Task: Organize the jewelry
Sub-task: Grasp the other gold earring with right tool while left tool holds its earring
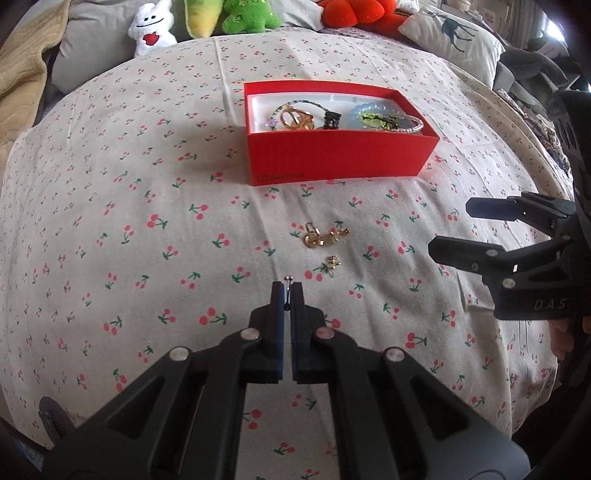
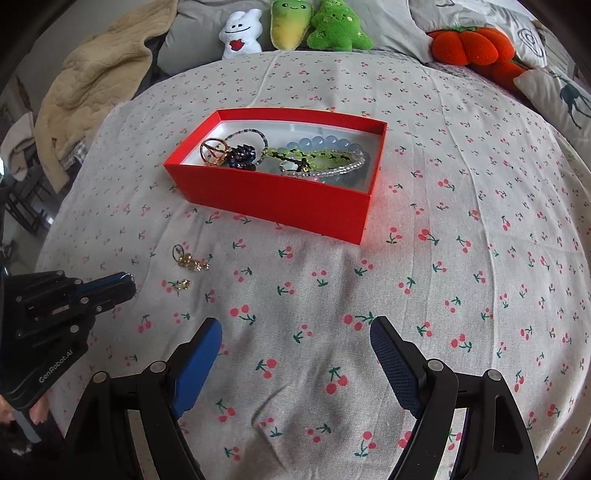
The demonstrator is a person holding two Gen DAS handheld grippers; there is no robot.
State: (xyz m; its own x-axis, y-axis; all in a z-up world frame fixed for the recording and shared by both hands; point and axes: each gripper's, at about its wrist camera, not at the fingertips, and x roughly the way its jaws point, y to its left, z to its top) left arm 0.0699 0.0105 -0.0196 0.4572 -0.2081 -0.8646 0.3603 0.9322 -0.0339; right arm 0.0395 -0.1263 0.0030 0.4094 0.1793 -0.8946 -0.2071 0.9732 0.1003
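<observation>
A red box [image 1: 343,158] [image 2: 273,199] sits on the cherry-print bedsheet and holds bead bracelets [image 2: 321,155], a gold ring piece [image 1: 295,118] [image 2: 214,149] and a dark clip. Small gold earrings [image 1: 325,236] [image 2: 190,260] and a smaller gold piece [image 1: 330,264] [image 2: 181,285] lie loose on the sheet in front of the box. My left gripper [image 1: 287,286] [image 2: 129,277] is shut on a tiny silver stud earring [image 1: 288,278], just short of the loose pieces. My right gripper [image 2: 295,332] [image 1: 448,229] is open and empty, above the sheet to the right.
Plush toys [image 2: 295,26], an orange plush pumpkin [image 2: 469,42], pillows [image 1: 454,33] and a beige blanket [image 2: 99,70] line the far side of the bed. The bed's edge runs along the right in the left wrist view.
</observation>
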